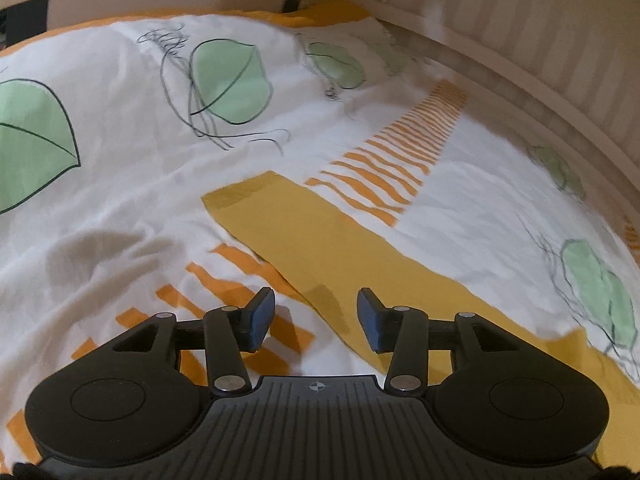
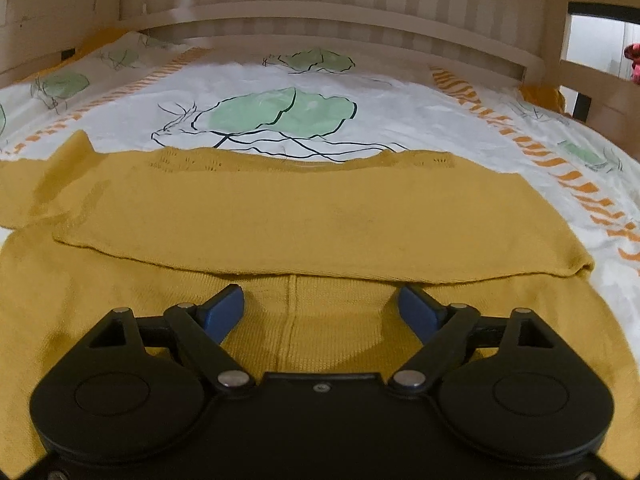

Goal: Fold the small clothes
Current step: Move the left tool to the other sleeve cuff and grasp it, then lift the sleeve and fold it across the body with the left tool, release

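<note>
A mustard-yellow knitted garment (image 2: 312, 220) lies flat on the bed, with one part folded over its middle. In the left wrist view one long yellow sleeve (image 1: 320, 240) stretches away across the sheet. My left gripper (image 1: 316, 312) is open and empty, just above the near part of that sleeve. My right gripper (image 2: 322, 308) is open and empty, low over the garment's near part, just short of the folded edge.
The bed sheet (image 2: 400, 112) is white with green leaf prints and orange stripes. A beige slatted bed frame (image 2: 320, 16) runs along the far side, and also along the right in the left wrist view (image 1: 540, 60).
</note>
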A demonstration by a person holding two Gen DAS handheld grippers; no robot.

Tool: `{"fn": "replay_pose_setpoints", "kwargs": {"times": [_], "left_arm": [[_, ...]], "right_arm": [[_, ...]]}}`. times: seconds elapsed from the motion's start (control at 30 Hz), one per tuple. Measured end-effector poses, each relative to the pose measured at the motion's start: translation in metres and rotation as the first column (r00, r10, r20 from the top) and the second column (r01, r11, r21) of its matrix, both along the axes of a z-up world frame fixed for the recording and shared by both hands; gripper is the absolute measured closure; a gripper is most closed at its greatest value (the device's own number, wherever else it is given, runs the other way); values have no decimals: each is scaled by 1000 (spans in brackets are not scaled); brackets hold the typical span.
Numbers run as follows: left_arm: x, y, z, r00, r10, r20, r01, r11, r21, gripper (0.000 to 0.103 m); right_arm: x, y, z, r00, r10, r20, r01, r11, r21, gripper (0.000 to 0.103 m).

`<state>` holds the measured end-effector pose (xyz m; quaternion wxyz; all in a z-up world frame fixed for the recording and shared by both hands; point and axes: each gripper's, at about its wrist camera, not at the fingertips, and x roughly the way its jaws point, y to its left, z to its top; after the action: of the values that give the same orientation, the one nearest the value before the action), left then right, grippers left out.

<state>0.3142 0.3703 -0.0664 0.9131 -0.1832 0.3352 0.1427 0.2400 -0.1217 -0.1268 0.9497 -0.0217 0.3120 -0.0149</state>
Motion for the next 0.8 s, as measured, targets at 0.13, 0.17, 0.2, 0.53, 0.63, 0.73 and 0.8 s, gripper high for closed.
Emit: {"fn": "replay_pose_setpoints", "kwargs": {"times": [0.13,0.17,0.2,0.53,0.63,0.73,0.8], "left_arm": [[14,13,-7,999,35,-6,-35,999,-19,59],[17,16,-10,999,42,-10,-43,999,-27,59],[21,19,-12,999,52,-16,-52,998,-34,58],[48,40,-24,993,120,-17,-121,990,-66,58],[52,40,-23,992,122,-14,-123,991,-59,71],[49,37,-18,990,140,-10,-141,989,-49,99],[42,35,-8,989,144,39,-142,988,-56,99]], "right_arm": [[1,1,-1,1000,-2,5,2,1000,-8,16],[1,1,-2,1000,-2,5,2,1000,-8,16],[1,1,-2,1000,-3,6,3,1000,-9,16],[3,3,-3,1000,-3,4,3,1000,-12,15],[3,3,-3,1000,-3,4,3,1000,-13,15],[3,3,-3,1000,-3,4,3,1000,-13,15],[3,3,-3,1000,-3,4,3,1000,-12,15]]}}
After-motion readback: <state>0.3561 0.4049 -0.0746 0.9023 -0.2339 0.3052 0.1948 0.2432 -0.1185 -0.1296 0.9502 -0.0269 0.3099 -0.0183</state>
